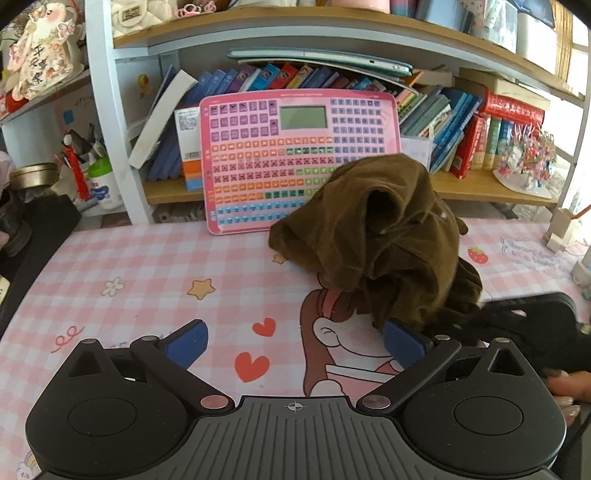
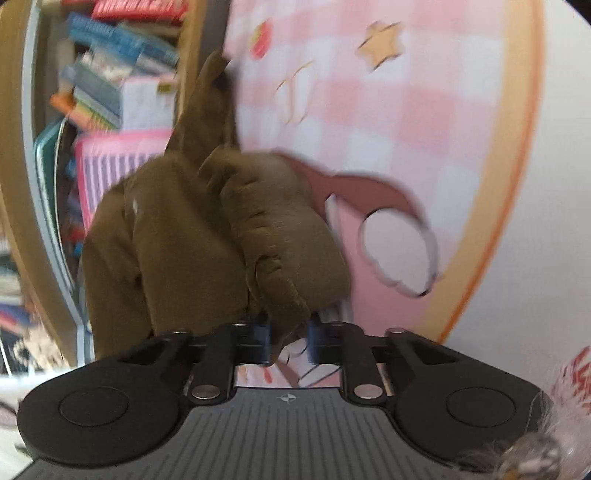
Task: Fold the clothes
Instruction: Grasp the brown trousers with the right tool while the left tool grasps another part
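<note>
A brown garment [image 1: 376, 240] sits bunched in a heap on the pink checked desk mat [image 1: 147, 266], right of centre and close to the back edge, its top leaning against the lower right corner of a pink toy keyboard [image 1: 299, 158] propped on the shelf. The left half of the mat is bare — only printed stars, hearts and a cartoon figure — and this is the widest free space on the desk. To the right of the heap the mat runs on to a small white stand [image 1: 559, 230] near the edge.

The left gripper [image 1: 295, 341] hangs over the front of the mat with its blue pads [image 1: 188, 341] spread wide and nothing between them; the right-hand pad is just beside the lower fringe of the garment, and I cannot tell whether it touches. The right gripper [image 2: 288, 341] is pinched narrow on a fold of the brown cloth [image 2: 221, 240], which rises bunched in front of it — the right wrist view is tilted and blurred. In the left wrist view the right tool shows as a dark shape at the right edge, with fingers [image 1: 565, 391] of the person's hand below it.

Behind the desk stands a white and wood bookshelf [image 1: 332, 35] packed with books [image 1: 454, 129]; a cup of pens [image 1: 99, 177] and a round tin [image 1: 35, 173] stand at the left.
</note>
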### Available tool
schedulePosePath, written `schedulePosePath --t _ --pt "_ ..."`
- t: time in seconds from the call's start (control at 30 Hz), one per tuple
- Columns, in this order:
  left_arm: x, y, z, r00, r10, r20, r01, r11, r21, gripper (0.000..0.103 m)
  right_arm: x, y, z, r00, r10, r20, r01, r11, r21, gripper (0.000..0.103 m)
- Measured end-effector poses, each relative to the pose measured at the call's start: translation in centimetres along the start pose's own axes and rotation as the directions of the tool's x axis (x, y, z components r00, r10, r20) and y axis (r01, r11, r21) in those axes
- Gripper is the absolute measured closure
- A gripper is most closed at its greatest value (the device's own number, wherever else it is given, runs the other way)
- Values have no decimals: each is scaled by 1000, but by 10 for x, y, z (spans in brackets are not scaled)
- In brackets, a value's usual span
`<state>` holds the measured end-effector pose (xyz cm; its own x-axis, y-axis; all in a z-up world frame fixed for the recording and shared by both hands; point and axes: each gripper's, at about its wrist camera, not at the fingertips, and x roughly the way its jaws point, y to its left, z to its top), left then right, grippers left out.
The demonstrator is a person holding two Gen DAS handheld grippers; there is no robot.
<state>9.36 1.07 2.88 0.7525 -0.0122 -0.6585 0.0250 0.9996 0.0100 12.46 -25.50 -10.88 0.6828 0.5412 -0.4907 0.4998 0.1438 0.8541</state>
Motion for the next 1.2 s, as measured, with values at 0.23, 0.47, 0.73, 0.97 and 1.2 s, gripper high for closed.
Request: schedulePosePath --t 0.23,0.47,0.73,0.97,1.2 --pt "10 -14 9 998 -56 20 55 997 52 1 -62 8 15 987 17 163 -1 995 -102 95" --pt "25 -70 18 986 -168 1 164 964 209 3 -105 2 21 971 33 235 -2 991 -132 95" --pt "38 -90 24 992 -86 95 63 973 222 60 -128 -16 22 955 14 297 22 993 -119 95" --pt "20 -37 36 988 -78 133 74 997 33 102 -124 -26 31 957 10 289 7 998 -55 94" --pt "-33 44 10 986 114 122 -104 991 -83 102 -106 -26 38 969 44 244 -48 999 10 70"
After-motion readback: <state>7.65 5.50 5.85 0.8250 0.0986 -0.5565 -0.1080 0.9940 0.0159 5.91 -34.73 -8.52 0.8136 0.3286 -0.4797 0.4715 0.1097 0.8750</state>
